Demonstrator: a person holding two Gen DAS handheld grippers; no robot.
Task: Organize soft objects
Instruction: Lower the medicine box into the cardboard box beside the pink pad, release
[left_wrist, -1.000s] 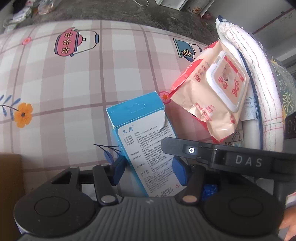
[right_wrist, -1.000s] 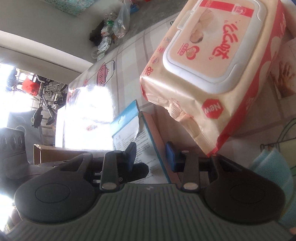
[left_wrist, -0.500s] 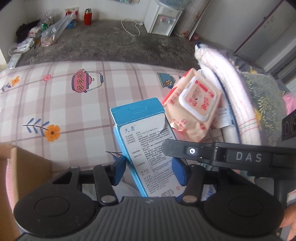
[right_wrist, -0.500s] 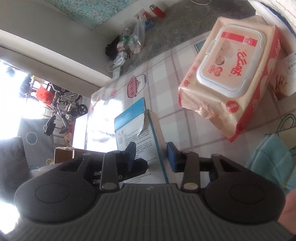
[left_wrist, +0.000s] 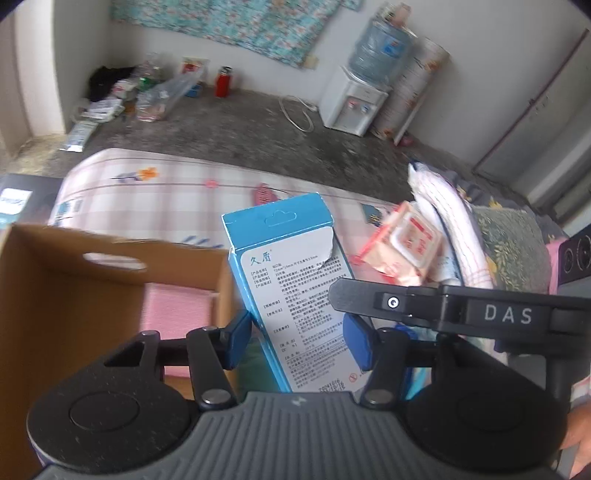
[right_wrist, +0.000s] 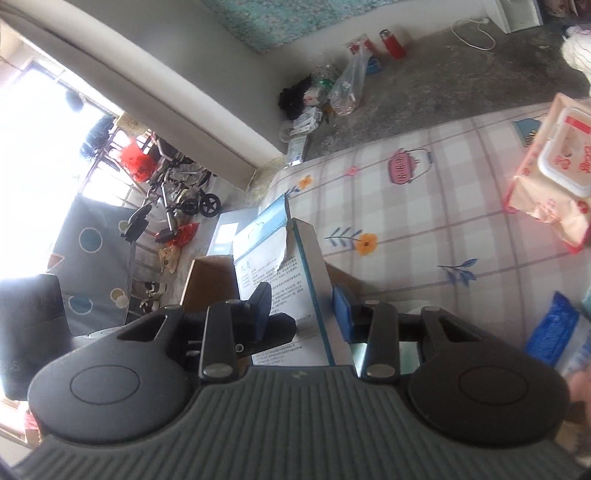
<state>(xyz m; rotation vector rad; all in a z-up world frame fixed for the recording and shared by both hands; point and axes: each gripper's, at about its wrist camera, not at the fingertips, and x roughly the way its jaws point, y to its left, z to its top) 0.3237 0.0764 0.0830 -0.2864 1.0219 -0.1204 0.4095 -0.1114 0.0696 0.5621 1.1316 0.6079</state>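
lifted since before, both tongs (left_wrist: 295, 341) (right_wrist: 301, 310) seemingly grip the blue box (left_wrist: 291, 295).

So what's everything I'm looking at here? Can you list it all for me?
blue box: one, blue and white with printed text, held between both grippers
cardboard box: one, brown, open, left of the blue box
pink item: one, inside the cardboard box
wet wipes pack: one, peach and red, on the checked cloth
checked cloth: one, pink and white, covering the surface
white folded fabric: one, right of the wipes
water dispenser: one, white, by the far wall
red flask: one, on the floor
left gripper: black, blue pads, on the blue box
right gripper: black, also on the blue box
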